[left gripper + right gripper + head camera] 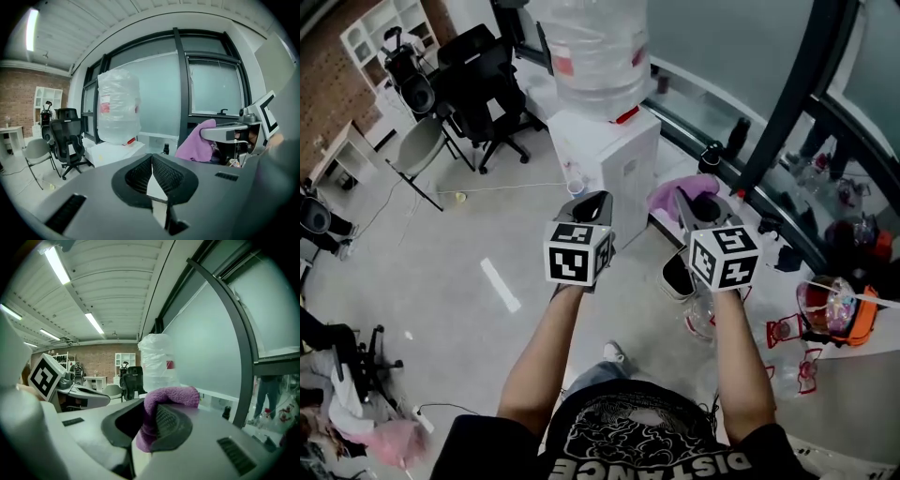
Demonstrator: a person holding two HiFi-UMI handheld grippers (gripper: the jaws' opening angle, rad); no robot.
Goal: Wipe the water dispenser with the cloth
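While the left hand-held gripper (152, 161) is closed, the right (149, 416) pinches the cloth (171, 396).

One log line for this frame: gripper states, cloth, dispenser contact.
left gripper: shut, empty | right gripper: shut on purple cloth | water dispenser: ahead, untouched | wiping: not yet begun

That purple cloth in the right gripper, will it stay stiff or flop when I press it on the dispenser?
Probably floppy: the cloth folds limply over one jaw of the right gripper. Its fuzzy pile suggests it is light and unlikely to slip.
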